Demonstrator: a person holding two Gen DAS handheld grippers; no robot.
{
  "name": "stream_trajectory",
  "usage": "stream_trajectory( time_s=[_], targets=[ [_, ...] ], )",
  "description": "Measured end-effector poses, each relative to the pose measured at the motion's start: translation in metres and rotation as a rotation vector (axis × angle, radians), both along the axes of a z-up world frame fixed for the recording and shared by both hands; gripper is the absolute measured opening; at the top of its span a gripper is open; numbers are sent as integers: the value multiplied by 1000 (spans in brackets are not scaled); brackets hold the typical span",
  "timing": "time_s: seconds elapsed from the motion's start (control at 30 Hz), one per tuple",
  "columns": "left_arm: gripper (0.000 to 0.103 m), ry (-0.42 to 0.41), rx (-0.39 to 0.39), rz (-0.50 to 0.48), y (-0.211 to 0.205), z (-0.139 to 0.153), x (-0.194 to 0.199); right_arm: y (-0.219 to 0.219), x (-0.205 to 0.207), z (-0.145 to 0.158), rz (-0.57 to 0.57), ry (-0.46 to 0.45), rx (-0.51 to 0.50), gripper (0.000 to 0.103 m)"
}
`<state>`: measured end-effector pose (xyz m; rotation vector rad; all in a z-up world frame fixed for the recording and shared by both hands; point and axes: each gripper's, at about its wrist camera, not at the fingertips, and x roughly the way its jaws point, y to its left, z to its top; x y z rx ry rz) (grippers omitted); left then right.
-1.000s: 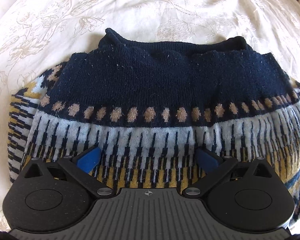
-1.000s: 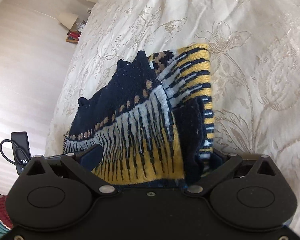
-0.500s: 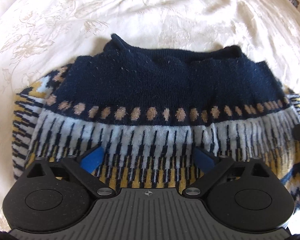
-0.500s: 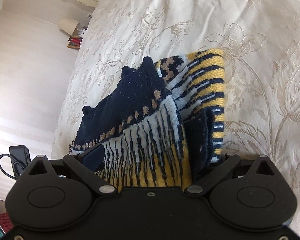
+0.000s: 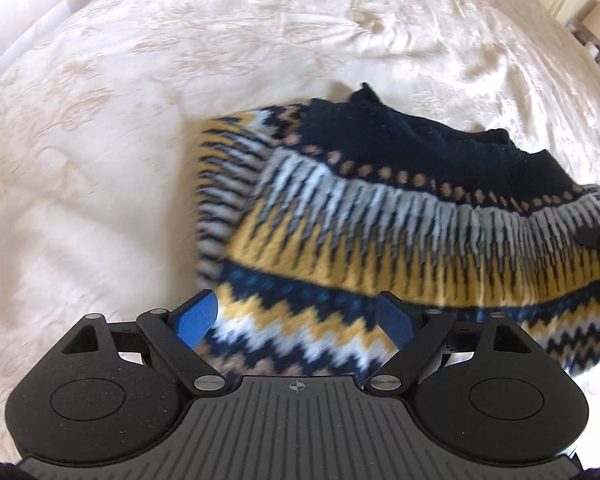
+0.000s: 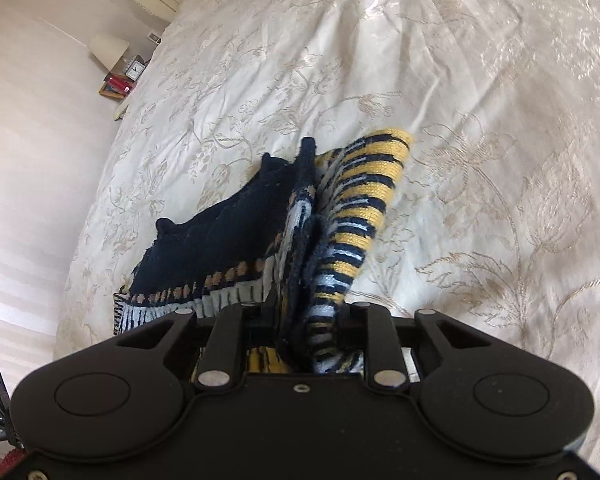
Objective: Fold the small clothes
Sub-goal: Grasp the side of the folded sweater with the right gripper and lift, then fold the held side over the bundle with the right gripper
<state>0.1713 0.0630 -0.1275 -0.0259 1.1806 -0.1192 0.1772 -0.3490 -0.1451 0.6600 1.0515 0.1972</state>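
Item: navy, yellow and white patterned knit sweater (image 5: 380, 216), folded on the cream embroidered bedspread (image 5: 140, 120). Our right tongs (image 6: 300, 320) have just closed, pinching its near corner. Left tongs (image 5: 296, 320) gape wide, its hem between them, long axis running rightward.

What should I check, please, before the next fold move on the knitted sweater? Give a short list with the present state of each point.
1. Right gripper grips the sweater: ok, its jaws have just closed on bunched layers.
2. Left gripper grips it: not ok, jaws wide, nothing pinched.
3. All layers caught on the right: cannot tell.
4. Bedspread beyond the sweater free: ok.
5. Left view sharp: not ok, blurred.
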Motion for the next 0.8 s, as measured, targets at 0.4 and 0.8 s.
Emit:
stream_trajectory(
  time_s=[0.4, 0.8],
  targets=[
    [86, -11, -57, 30, 61, 26, -22, 117, 23, 63, 108, -55, -41, 30],
    [86, 7, -47, 38, 118, 22, -28, 265, 47, 27, 260, 22, -206, 31]
  ],
)
